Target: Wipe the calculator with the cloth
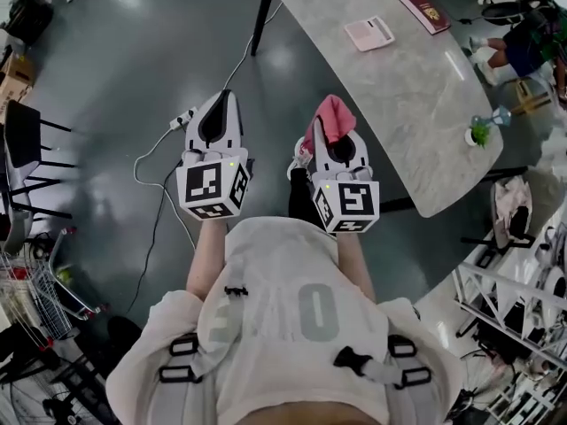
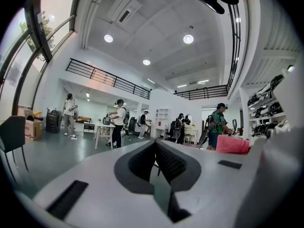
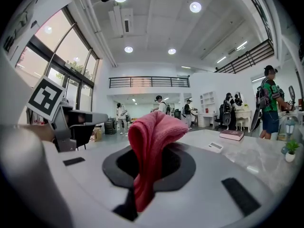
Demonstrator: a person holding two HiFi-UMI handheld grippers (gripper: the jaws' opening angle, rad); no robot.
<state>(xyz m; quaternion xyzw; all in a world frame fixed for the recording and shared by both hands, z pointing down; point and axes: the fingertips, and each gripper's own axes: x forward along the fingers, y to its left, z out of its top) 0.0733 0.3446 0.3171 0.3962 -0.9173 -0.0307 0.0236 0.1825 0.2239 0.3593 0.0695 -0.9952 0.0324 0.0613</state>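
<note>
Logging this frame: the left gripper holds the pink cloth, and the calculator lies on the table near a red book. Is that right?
No. The pink cloth is clamped in the right gripper, not the left gripper, which is shut and empty; the right gripper view shows it. The calculator does lie on the table near the red book.

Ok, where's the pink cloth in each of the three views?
Head view: pink cloth, centre, in the right gripper.
Left gripper view: right of centre, below mid height.
Right gripper view: centre, pinched between the jaws.
Shared landmark: the red book, head and right gripper views only.
</note>
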